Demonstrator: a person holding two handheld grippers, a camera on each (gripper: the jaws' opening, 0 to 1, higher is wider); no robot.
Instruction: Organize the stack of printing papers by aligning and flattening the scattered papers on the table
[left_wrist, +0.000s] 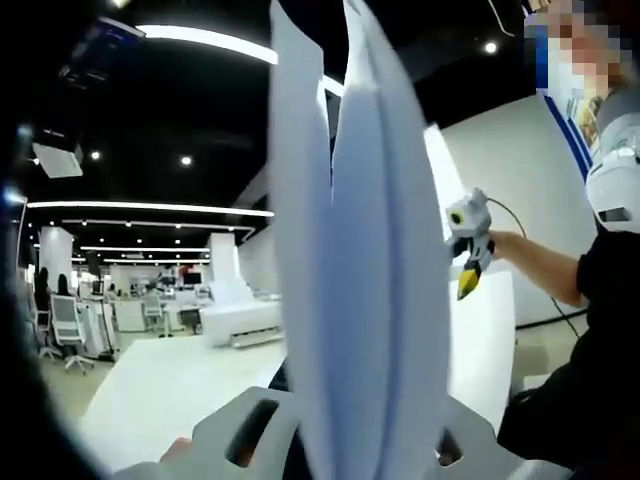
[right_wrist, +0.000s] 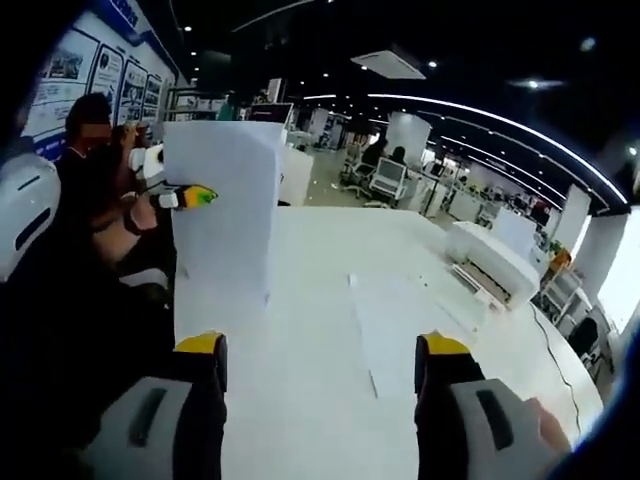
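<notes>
My left claw (left_wrist: 345, 440) is clamped on a sheaf of paper (left_wrist: 350, 250), and the sheets rise edge-on straight up from between its jaws, fanned apart a little toward the top rather than lying flush. In the right gripper view I see the same sheaf (right_wrist: 222, 200) standing upright off the table (right_wrist: 320, 300), ahead of my right claw (right_wrist: 322, 360) and off to its left, with the left claw (right_wrist: 185, 197) nipping it at its left edge.

My right claw stands wide, nothing between its yellow-tipped jaws, hovering above the white tabletop. Ahead of it and a touch to the right lie a few loose sheets (right_wrist: 400, 320), flat but askew to one another, near the middle of the table. In the left gripper view the right claw (left_wrist: 470, 262) shows off to the right of the held sheaf, apart from it.

I judge I'm in the gathering and squaring step: one bundle lifted, the rest yet to be collected. Next I'd tap the held sheaf's lower edge on the table to even it, using the free claw to steady the far side, then lay it over the loose sheets.
</notes>
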